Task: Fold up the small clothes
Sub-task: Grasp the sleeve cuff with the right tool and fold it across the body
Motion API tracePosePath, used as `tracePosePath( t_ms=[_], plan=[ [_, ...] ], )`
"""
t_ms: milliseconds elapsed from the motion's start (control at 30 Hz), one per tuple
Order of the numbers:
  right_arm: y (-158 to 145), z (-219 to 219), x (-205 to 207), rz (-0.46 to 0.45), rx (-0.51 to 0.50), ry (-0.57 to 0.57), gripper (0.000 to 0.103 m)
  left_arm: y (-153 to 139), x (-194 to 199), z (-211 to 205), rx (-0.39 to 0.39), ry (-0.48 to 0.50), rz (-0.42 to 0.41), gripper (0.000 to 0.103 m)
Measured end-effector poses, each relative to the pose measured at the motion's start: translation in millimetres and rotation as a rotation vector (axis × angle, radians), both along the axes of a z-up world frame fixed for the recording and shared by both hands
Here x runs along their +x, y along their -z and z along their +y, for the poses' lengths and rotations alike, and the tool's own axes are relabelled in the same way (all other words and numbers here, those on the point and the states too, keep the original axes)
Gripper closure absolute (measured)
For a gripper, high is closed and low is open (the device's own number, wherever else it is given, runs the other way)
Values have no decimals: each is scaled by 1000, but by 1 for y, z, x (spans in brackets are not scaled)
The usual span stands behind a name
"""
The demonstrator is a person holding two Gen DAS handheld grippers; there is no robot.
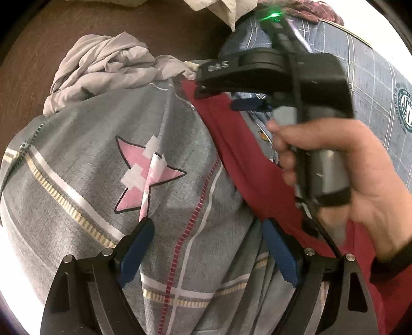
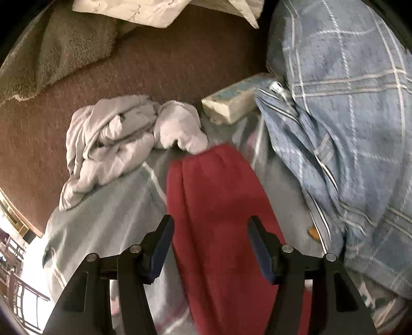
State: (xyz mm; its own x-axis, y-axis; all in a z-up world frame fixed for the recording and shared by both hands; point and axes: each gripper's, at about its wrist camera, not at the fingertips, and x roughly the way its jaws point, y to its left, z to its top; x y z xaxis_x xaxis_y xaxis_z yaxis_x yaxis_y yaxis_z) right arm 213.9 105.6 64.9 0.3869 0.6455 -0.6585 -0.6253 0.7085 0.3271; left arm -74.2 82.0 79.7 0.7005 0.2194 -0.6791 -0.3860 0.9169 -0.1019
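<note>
A red cloth (image 1: 244, 159) lies as a long strip over a grey blanket (image 1: 85, 165) with a pink star; it also shows in the right wrist view (image 2: 219, 206). My left gripper (image 1: 208, 232) is open and empty above the grey blanket, beside the red cloth. My right gripper (image 2: 211, 232) is open with its jaws on either side of the red cloth, not gripping it. In the left wrist view the right gripper (image 1: 231, 95) hovers over the far end of the red cloth, held by a hand (image 1: 347, 167). A crumpled pale grey garment (image 2: 123, 139) lies past the red cloth.
A blue plaid cloth (image 2: 347, 116) is heaped on the right. A small pale box (image 2: 231, 103) lies behind the red cloth. The brown bed surface (image 2: 154, 72) stretches behind, with an olive towel (image 2: 56, 51) at far left and white fabric (image 2: 154, 10) at the top.
</note>
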Motion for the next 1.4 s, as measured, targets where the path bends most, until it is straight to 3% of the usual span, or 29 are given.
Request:
tracePosePath(
  t_ms=[133,233,267,300,333,367,533,667,833,1067,1233,1400],
  plan=[
    [5,25,5,-25,-23,-29,40,0,-1,2,-4,-3,-14,16],
    [8,35,5,-90,-68,12,44,1,0,0,11,-2,-14,16],
    [7,34,6,-84,-66,23,53,1,-1,0,4,-3,-18,16],
    [6,33,6,-82,-64,26,75,0,-2,1,-6,-5,-25,16],
    [3,24,5,-60,-42,27,90,-1,-3,3,-19,-7,-38,16],
    [0,15,5,-35,-9,40,94,-2,-4,4,-26,-10,-48,16],
    [-29,-68,-27,-28,112,109,95,-4,-6,-4,-31,15,-73,13],
    [-51,-136,-53,-38,136,178,95,-11,-11,-14,9,43,-106,13],
    [-74,-226,-101,-85,96,315,95,-8,-12,-18,-46,55,-113,13],
    [-49,-325,-147,-6,22,512,95,-7,0,-51,-47,146,-105,14],
    [-33,-386,-176,25,35,620,95,-1,7,-71,-30,195,-81,13],
    [-14,-413,-187,18,-113,705,95,8,17,-91,-24,294,-32,13]
  ],
)
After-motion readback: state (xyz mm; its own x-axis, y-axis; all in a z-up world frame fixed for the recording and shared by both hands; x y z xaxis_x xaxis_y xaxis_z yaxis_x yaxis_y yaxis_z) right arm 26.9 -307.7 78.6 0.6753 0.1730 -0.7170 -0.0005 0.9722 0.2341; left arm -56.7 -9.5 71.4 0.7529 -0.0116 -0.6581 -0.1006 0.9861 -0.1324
